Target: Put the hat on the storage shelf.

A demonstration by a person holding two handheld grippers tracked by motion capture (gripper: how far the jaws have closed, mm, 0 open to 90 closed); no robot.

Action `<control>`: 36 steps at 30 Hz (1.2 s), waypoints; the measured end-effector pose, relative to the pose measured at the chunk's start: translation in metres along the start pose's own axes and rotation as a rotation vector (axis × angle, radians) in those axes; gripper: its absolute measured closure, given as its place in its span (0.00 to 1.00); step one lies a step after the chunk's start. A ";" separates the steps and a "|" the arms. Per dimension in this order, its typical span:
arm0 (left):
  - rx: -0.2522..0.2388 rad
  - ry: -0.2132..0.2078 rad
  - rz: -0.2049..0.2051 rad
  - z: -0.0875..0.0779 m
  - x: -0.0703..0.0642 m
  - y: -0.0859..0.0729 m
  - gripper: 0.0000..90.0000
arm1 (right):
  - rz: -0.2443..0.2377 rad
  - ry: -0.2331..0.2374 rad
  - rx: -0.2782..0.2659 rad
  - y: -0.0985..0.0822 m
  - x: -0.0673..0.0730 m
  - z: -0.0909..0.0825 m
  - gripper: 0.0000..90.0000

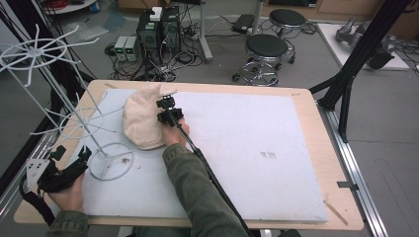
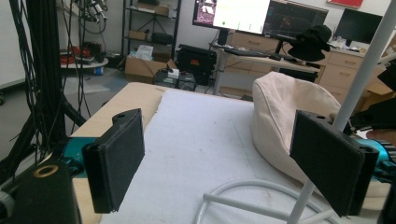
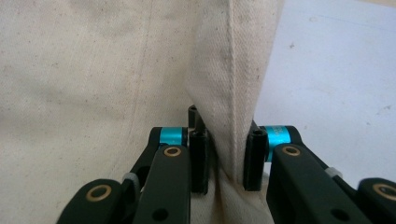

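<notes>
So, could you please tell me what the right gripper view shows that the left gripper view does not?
Right gripper view alone: the right tongs shut on a stitched fold of the cream hat. Left gripper view alone: the left tongs wide open, the white rack's pole and base ring, and a desk with monitors beyond. Both share the hat and the white mat.

hat [image 1: 141,118]: plain cream fabric, matching stitched seams
rack [image 1: 109,160]: white wire
mat [image 1: 257,148]: pale grey-white, faint dark specks
table [image 1: 326,163]: light wood
right gripper [image 3: 225,161]: black, turquoise collars, brass rivets
</notes>
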State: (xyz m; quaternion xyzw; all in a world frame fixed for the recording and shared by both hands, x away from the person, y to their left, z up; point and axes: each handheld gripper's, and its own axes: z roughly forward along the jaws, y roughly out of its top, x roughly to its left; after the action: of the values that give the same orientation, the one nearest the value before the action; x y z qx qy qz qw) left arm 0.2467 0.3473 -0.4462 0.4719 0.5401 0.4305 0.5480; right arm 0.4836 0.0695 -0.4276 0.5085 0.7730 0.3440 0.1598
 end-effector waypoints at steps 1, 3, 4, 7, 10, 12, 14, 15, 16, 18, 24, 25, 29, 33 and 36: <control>-0.001 -0.001 0.000 0.000 0.000 0.000 0.20 | 0.004 0.001 0.002 0.000 -0.001 -0.001 0.87; -0.002 -0.006 -0.001 0.000 0.000 0.000 0.20 | 0.001 0.004 0.002 0.001 -0.004 -0.003 0.87; -0.005 -0.009 -0.003 -0.001 0.000 0.000 0.20 | 0.006 0.002 -0.007 0.001 -0.005 -0.004 0.87; -0.013 -0.011 -0.007 -0.001 0.000 0.000 0.20 | 0.030 0.016 -0.020 0.000 -0.012 -0.008 0.88; -0.008 -0.012 -0.002 -0.001 0.000 0.000 0.20 | 0.046 0.021 -0.046 0.000 -0.018 -0.015 0.88; -0.008 -0.013 0.000 0.000 0.000 0.000 0.20 | 0.060 0.024 -0.074 0.001 -0.023 -0.022 0.87; -0.007 -0.014 0.002 0.000 -0.001 0.000 0.20 | 0.071 0.021 -0.094 0.003 -0.026 -0.029 0.87; -0.008 -0.015 0.001 0.000 -0.001 0.000 0.20 | 0.073 0.022 -0.119 0.006 -0.029 -0.038 0.88; -0.009 -0.015 0.003 0.000 -0.001 0.000 0.20 | 0.073 0.022 -0.119 0.006 -0.029 -0.038 0.88; -0.009 -0.016 0.002 0.000 -0.001 0.000 0.20 | 0.075 0.026 -0.145 0.008 -0.031 -0.046 0.88; -0.006 -0.016 0.006 -0.001 -0.001 0.000 0.20 | 0.072 0.042 -0.214 0.013 -0.037 -0.069 0.87; -0.004 -0.017 0.006 -0.001 -0.001 0.000 0.20 | 0.069 0.052 -0.237 0.015 -0.039 -0.076 0.87; -0.004 -0.018 0.005 0.000 -0.001 0.000 0.20 | 0.070 0.069 -0.272 0.016 -0.042 -0.087 0.87; -0.005 -0.019 0.007 0.000 -0.002 0.000 0.20 | 0.075 0.099 -0.336 0.019 -0.045 -0.107 0.87; -0.005 -0.021 0.007 0.000 -0.002 0.000 0.20 | 0.078 0.112 -0.364 0.019 -0.048 -0.115 0.87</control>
State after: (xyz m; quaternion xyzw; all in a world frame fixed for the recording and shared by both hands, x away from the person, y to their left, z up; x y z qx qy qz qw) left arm 0.2463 0.3448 -0.4461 0.4771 0.5315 0.4286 0.5533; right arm 0.4486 -0.0112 -0.3369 0.4808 0.6854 0.5118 0.1927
